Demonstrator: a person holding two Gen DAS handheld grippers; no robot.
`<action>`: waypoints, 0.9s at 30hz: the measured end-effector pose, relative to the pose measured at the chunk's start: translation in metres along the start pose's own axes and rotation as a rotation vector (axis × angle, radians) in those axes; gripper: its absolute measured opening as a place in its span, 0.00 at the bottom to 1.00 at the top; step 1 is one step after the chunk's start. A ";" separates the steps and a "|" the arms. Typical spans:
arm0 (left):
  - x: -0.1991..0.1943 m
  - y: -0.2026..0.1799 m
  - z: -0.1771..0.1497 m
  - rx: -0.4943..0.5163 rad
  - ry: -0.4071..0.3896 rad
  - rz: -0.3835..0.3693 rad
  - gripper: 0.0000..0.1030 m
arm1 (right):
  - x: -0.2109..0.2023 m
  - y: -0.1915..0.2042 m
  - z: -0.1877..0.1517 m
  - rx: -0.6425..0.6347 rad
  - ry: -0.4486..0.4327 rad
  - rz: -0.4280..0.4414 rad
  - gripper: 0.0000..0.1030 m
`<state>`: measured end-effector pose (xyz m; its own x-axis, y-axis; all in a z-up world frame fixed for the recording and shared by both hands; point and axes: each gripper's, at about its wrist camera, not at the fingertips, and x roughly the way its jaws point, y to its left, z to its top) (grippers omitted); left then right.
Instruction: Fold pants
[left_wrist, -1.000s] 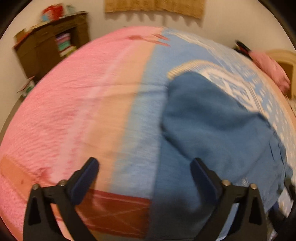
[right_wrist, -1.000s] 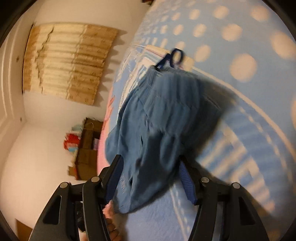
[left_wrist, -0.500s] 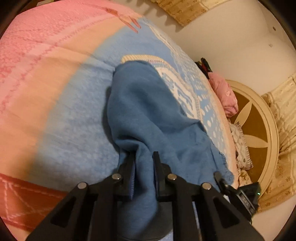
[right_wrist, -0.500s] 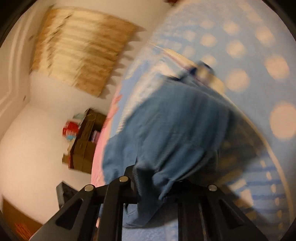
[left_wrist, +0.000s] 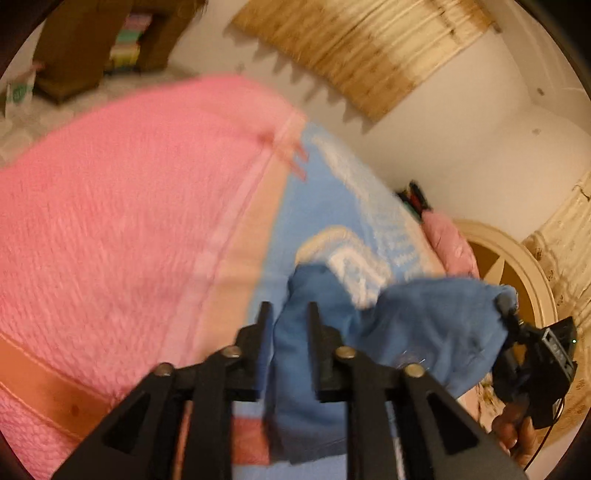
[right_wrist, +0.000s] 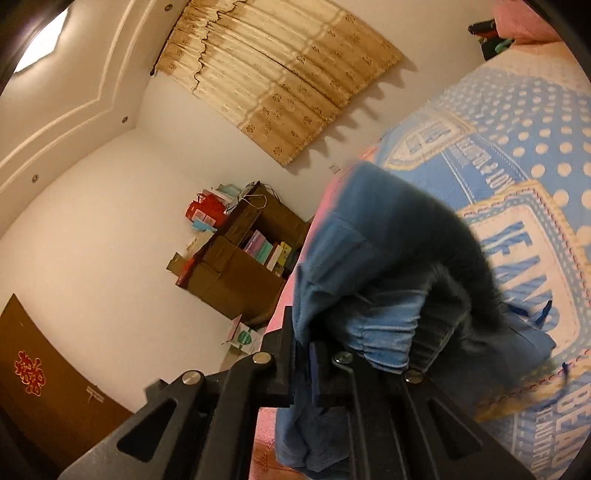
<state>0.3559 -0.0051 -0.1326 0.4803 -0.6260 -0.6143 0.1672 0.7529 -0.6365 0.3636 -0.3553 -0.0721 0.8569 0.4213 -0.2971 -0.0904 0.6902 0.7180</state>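
Since a second ago we have lifted the one pair of blue pants (left_wrist: 436, 325) off the bedspread (left_wrist: 122, 236); our left gripper (left_wrist: 288, 332) and right gripper (right_wrist: 302, 354), both just narrowed, each pinch its fabric.

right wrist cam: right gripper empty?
No, the right gripper is shut on a fold of the blue pants, lifted above the bedspread.
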 end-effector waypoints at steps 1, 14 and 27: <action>0.010 0.003 -0.004 -0.017 0.048 -0.006 0.27 | -0.005 -0.001 -0.004 -0.010 -0.004 -0.036 0.05; 0.057 -0.011 -0.040 0.101 0.145 0.211 0.27 | -0.109 -0.151 -0.086 0.265 0.035 -0.352 0.11; 0.072 -0.031 -0.048 0.242 0.193 0.234 0.59 | -0.117 -0.177 -0.124 0.397 -0.043 -0.180 0.53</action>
<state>0.3442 -0.0835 -0.1791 0.3626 -0.4409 -0.8210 0.2818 0.8916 -0.3544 0.2166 -0.4537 -0.2421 0.8620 0.2843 -0.4196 0.2577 0.4670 0.8459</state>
